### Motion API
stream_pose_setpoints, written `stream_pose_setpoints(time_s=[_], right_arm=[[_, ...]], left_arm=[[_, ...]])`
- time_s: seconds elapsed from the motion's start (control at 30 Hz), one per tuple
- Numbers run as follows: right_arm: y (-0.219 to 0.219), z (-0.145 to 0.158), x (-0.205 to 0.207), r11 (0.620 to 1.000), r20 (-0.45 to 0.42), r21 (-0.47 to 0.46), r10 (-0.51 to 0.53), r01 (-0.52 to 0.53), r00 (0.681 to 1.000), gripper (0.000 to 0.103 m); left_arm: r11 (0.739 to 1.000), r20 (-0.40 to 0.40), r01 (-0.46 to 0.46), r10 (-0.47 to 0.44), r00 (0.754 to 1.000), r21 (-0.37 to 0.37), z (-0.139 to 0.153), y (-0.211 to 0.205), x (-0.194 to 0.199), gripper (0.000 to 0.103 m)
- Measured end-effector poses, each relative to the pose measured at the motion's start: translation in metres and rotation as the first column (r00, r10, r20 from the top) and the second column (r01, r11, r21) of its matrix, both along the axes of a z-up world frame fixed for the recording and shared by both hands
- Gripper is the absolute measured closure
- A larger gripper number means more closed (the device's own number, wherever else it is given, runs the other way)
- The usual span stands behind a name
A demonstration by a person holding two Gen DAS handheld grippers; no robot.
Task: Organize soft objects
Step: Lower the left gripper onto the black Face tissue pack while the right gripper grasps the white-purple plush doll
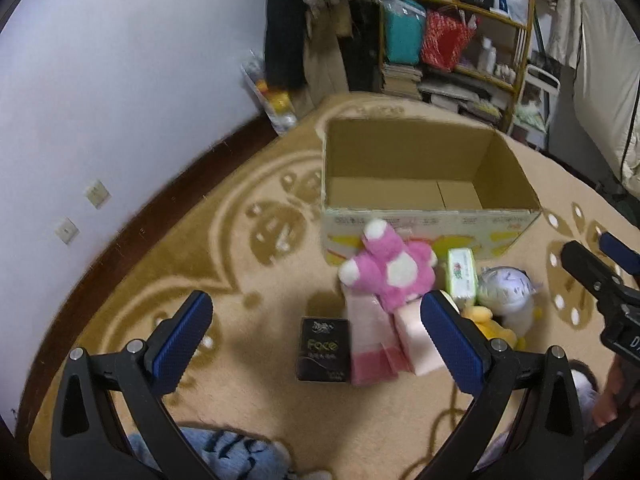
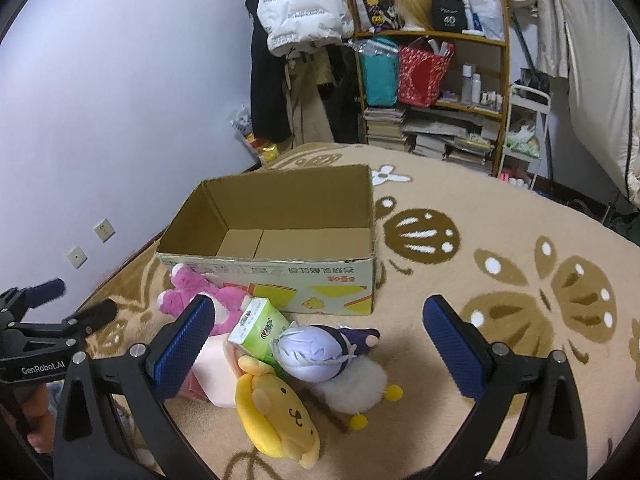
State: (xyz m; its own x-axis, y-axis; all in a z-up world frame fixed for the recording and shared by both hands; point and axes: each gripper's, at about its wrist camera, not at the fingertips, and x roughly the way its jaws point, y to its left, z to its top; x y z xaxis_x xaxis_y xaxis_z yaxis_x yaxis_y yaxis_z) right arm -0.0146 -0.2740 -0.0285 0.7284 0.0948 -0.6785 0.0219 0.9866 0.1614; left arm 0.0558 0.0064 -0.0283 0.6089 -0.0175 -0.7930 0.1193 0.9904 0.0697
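An open empty cardboard box (image 1: 420, 216) (image 2: 280, 280) stands on the beige carpet. In front of it lie a pink plush (image 1: 388, 264) (image 2: 188, 296), a green tissue pack (image 1: 462, 272) (image 2: 260, 328), a purple-haired white plush doll (image 1: 506, 292) (image 2: 320, 350), a yellow dog plush (image 2: 276, 412) (image 1: 486, 322), pink tissue packs (image 1: 376, 340) (image 2: 212, 372) and a black "Face" box (image 1: 322, 350). My left gripper (image 1: 316, 340) is open above the black box and pink packs. My right gripper (image 2: 320, 348) is open above the doll. Both are empty.
A wooden shelf (image 2: 432, 92) with bags, books and bottles stands at the back, with hanging coats (image 2: 300, 8) beside it. A wall (image 1: 100, 80) with sockets runs along the left. A blue patterned cloth (image 1: 236, 452) lies near the bottom of the left wrist view.
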Motion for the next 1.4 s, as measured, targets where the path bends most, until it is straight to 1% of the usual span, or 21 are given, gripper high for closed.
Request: stream_pose_setpoints(time_s=[0.1,0.2,0.4,0.5,0.6,0.7,0.8,0.93,1.0,1.07,1.17,1.27,1.4], right_arm=[[0.003,-0.003,0.011,1.0,-0.022,0.002,0.019,-0.019,1.0,0.0],[0.005,-0.008,0.024,0.999,-0.052,-0.001,0.036,-0.036,0.998,0.0],[0.002,-0.027,0.047,0.998,-0.134,0.047,0.041,-0.035,0.99,0.0],[0.0,-0.037,0.055,0.997,-0.17,0.071,0.033,-0.022,0.985,0.0],[-0.002,-0.047,0.059,0.996,-0.194,0.085,0.021,-0.004,0.981,0.001],[0.0,-0.055,0.061,0.996,-0.217,0.085,0.026,-0.007,0.976,0.005],[-0.001,-0.06,0.062,0.995,-0.238,0.104,0.034,-0.009,0.971,0.009],[-0.001,-0.066,0.062,0.994,-0.258,0.106,0.026,0.001,0.966,0.009],[-0.001,-0.069,0.062,0.995,-0.269,0.102,0.028,0.0,0.963,0.009],[-0.001,-0.071,0.063,0.995,-0.276,0.101,0.026,0.003,0.961,0.009],[-0.002,-0.075,0.063,0.995,-0.294,0.102,0.021,0.01,0.956,0.009],[-0.003,-0.079,0.063,0.994,-0.309,0.106,0.018,0.016,0.951,0.011],[-0.004,-0.083,0.064,0.993,-0.322,0.113,0.023,0.014,0.946,0.012]], left_arm=[[0.999,0.012,0.002,-0.003,1.0,0.034,0.0,-0.001,0.006,0.0],[1.0,-0.001,0.005,-0.005,1.0,0.027,-0.001,0.001,0.015,0.0],[0.999,-0.069,-0.001,0.004,0.998,0.046,-0.02,0.006,0.037,0.0],[0.999,-0.122,-0.017,0.022,0.992,0.041,-0.034,0.011,0.047,0.0],[0.999,-0.192,-0.03,0.033,0.981,0.016,-0.049,0.015,0.053,0.0],[0.998,-0.248,-0.048,0.053,0.967,0.027,-0.065,0.019,0.057,0.0],[0.998,-0.293,-0.053,0.06,0.954,0.032,-0.077,0.022,0.058,0.0],[0.997,-0.315,-0.041,0.06,0.947,0.066,-0.088,0.021,0.058,0.0],[0.997,-0.331,-0.037,0.057,0.942,0.067,-0.093,0.022,0.059,0.0],[0.997,-0.348,-0.035,0.057,0.936,0.067,-0.097,0.022,0.06,0.0],[0.995,-0.377,-0.046,0.075,0.923,0.085,-0.108,0.024,0.063,0.0],[0.994,-0.405,-0.061,0.091,0.91,0.086,-0.117,0.028,0.066,0.0],[0.996,-0.425,-0.058,0.082,0.902,0.069,-0.124,0.028,0.069,0.0]])
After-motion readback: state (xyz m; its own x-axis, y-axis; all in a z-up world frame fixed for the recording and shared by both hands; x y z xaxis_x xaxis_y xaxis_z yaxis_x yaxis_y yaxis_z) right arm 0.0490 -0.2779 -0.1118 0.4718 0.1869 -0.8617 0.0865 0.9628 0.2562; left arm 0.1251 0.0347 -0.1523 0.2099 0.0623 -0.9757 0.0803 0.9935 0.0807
